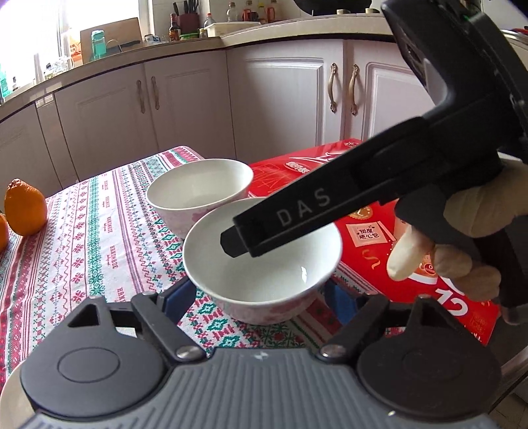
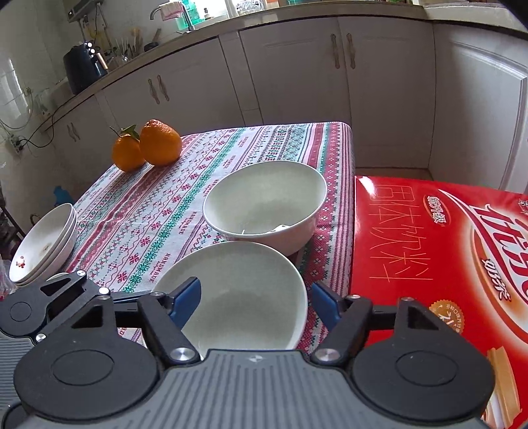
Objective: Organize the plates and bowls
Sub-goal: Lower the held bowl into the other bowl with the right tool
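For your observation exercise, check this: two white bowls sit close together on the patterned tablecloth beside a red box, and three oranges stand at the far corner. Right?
Not quite: there are two oranges, not three, as the right wrist view shows. The two bowls, tablecloth and red box are as stated.

White kitchen cabinets [image 2: 290,66] under a cluttered counter [image 1: 184,44] — bright window [image 1: 33,26] at left.
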`<state>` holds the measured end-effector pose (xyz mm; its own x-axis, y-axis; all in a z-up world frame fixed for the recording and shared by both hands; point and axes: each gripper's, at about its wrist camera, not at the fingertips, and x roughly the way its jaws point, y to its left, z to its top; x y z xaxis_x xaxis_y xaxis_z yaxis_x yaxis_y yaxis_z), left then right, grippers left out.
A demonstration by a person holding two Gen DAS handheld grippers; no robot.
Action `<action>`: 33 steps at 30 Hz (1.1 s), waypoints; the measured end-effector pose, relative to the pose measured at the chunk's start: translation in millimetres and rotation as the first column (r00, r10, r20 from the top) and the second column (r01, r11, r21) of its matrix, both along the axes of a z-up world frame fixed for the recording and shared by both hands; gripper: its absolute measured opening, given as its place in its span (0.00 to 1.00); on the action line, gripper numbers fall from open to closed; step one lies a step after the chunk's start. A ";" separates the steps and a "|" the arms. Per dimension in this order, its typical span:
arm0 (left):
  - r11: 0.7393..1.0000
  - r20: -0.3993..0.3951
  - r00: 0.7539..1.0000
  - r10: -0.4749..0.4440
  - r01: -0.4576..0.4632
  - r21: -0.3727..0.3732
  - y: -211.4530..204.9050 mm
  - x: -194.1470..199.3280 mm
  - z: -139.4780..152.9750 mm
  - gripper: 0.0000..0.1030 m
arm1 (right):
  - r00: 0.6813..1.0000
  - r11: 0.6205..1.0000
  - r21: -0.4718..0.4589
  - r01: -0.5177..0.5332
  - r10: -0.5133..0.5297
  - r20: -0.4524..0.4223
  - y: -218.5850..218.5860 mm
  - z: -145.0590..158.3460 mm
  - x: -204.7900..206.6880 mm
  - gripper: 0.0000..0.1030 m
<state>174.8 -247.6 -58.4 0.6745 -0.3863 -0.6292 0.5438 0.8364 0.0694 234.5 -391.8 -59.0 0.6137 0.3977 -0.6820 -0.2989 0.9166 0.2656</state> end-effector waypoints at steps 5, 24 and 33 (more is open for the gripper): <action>1.000 0.007 1.000 -0.004 0.004 0.002 -0.3 -0.6 -1.2 0.82 | 1.000 1.000 0.011 0.001 -0.001 -0.011 1.8 0.9 -0.7 0.72; 0.997 0.003 0.997 -0.076 0.076 -0.002 32.2 -31.1 40.6 0.82 | 0.999 1.000 0.003 -0.003 0.003 0.032 27.1 43.6 -47.3 0.73; 0.996 0.019 0.996 -0.084 0.084 -0.001 69.4 -53.4 60.5 0.82 | 0.997 0.999 -0.016 -0.047 0.048 0.060 64.8 61.6 -76.0 0.73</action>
<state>121.5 -178.2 2.1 0.6515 -0.4435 -0.6155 0.6109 0.7878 0.0789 158.5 -327.0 2.6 0.6344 0.4179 -0.6503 -0.3575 0.9045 0.2326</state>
